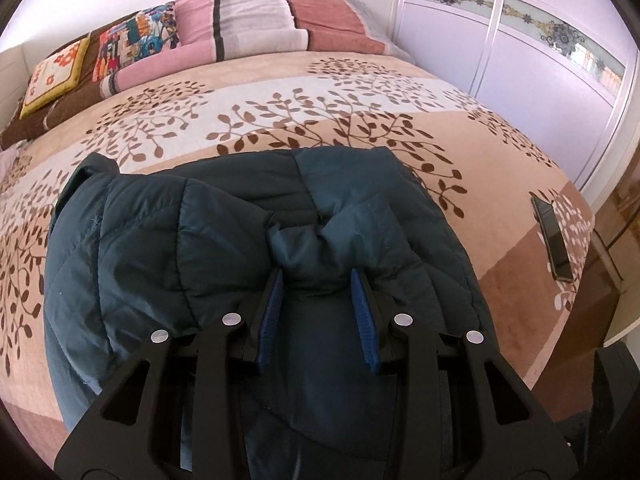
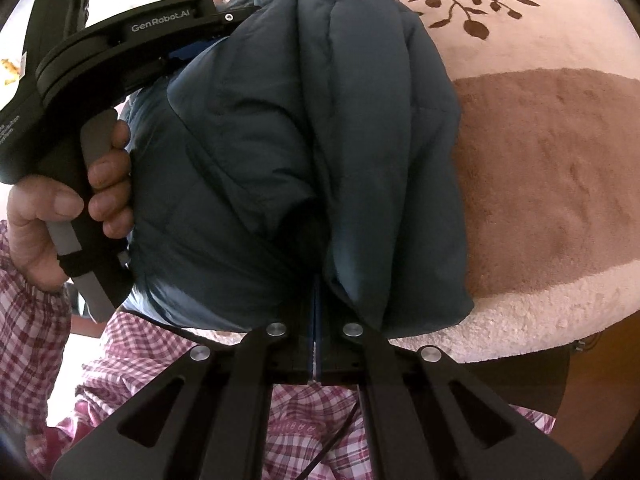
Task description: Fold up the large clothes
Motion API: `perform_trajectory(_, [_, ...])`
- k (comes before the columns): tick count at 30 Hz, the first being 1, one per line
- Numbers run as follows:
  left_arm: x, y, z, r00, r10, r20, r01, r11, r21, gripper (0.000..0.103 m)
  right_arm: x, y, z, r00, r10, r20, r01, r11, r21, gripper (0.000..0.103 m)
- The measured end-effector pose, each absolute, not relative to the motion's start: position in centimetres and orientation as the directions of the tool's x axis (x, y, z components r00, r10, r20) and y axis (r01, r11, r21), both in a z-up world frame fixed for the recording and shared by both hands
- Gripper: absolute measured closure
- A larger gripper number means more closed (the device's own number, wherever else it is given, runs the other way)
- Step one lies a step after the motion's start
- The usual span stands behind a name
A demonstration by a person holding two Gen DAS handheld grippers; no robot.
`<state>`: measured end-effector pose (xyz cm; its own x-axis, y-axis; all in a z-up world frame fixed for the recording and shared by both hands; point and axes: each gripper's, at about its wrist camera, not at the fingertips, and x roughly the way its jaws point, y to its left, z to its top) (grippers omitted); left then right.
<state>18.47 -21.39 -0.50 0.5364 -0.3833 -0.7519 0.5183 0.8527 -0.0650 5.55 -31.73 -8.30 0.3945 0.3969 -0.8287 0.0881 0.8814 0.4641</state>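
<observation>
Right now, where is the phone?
In the left wrist view, the phone lies on the bedspread near the bed's right edge, right of the jacket.

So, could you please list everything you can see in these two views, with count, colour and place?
Jacket: one, dark teal, quilted, bunched on the near part of the bed.
Bedspread: one, beige and cream with brown leaf print, covering the bed.
Pillows: a few, pink, white and patterned, at the head of the bed.
Cushion: one, yellow-edged with orange flowers, far left.
Phone: one, dark, lying at the right edge of the bed.
Wardrobe: one, white with a patterned band, right of the bed.
Left gripper: black with blue pads, a fold of jacket between them.
Right gripper: black, shut on the jacket edge.
Hand: one, holding the left gripper's handle; checked red-and-white sleeve below.
</observation>
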Motion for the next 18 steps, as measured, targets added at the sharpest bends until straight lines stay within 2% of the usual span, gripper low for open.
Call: perform_trajectory(18, [18.1,-20.6,0.6,0.536,-0.403,-0.742,0.506,0.857,-0.100,0.066,5.7,-31.2,-8.3,0.387,0.379,-0.840,0.086,0.893,0.442,0.103])
